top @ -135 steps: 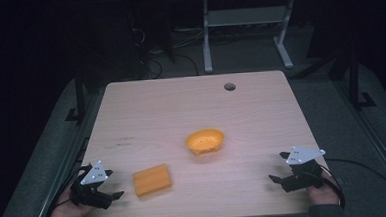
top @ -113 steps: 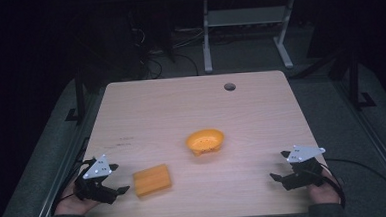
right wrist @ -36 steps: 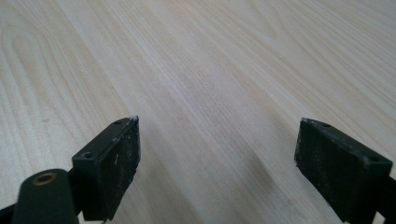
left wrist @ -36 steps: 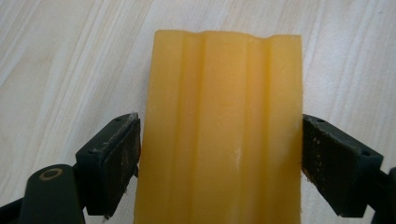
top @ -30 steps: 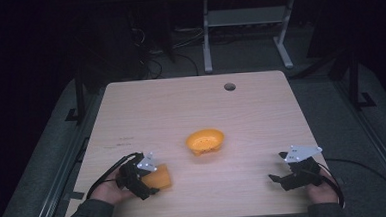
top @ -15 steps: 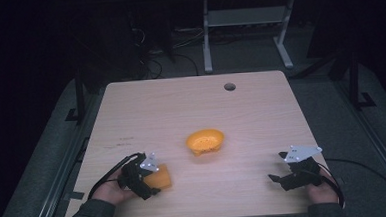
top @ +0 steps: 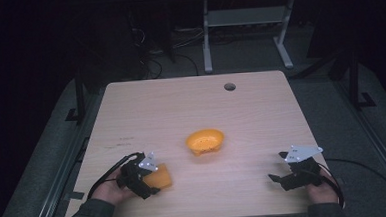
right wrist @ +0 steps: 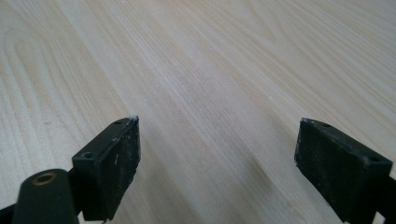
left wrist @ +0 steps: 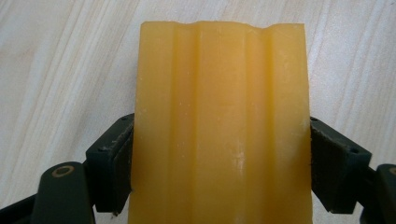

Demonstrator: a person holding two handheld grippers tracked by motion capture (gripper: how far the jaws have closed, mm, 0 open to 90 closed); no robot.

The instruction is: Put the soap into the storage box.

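A yellow-orange ridged block (left wrist: 219, 126) lies between the jaws of my left gripper (left wrist: 219, 163), which press on both of its long sides. In the high view this block (top: 160, 177) and the left gripper (top: 143, 178) sit near the table's front left. An orange bowl (top: 205, 141) rests upright at the middle of the table. My right gripper (top: 280, 179) stands open near the front right edge, and the right gripper view shows bare wood between its fingers (right wrist: 116, 163).
The light wooden table (top: 191, 108) has a round cable hole (top: 229, 86) near its far edge. Beyond it a grey metal stand (top: 246, 20) rises from the dark floor. Cables trail from both grippers off the front corners.
Since 4.5 s ago my left gripper moved right from the table's front left corner to the block and closed on it. In the last second it barely shifted. The right gripper stayed put.
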